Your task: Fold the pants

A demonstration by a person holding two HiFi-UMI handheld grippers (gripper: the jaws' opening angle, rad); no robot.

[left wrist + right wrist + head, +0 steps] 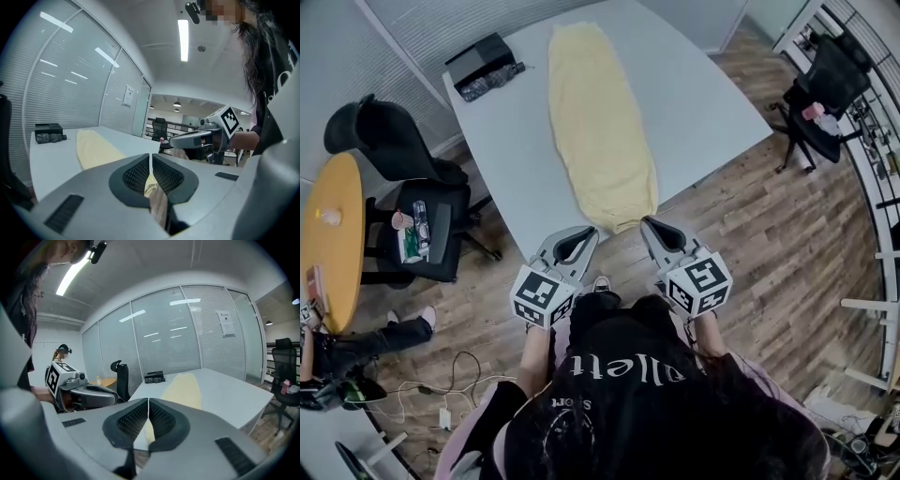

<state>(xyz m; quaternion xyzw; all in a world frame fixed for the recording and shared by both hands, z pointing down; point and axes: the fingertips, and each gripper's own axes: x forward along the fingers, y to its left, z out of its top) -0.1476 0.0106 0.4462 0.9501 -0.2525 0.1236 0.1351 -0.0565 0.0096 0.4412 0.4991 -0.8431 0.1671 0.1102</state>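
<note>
Clenched pad to pad at the fingers (137,174) of the left gripper (150,161), with nothing caught between; likewise shut and empty at the fingers (161,420) of the right gripper (148,406). Held side by side and apart from each other, tips aimed slightly downward toward the near edge of the white table (712,94), just short of it and touching no cloth. Straight ahead of both tips, the near end of the pale yellow pants (595,122), reaching that near edge. Laid out as one long, narrow strip down the middle of the table, running away toward the far side, flat and smooth. Off at the far left corner of the table, well apart from the pants, a black box (480,58). Beyond the table on the right, a black office chair (820,89) on the wood floor (769,234); on the left, a round orange table (333,234).
</note>
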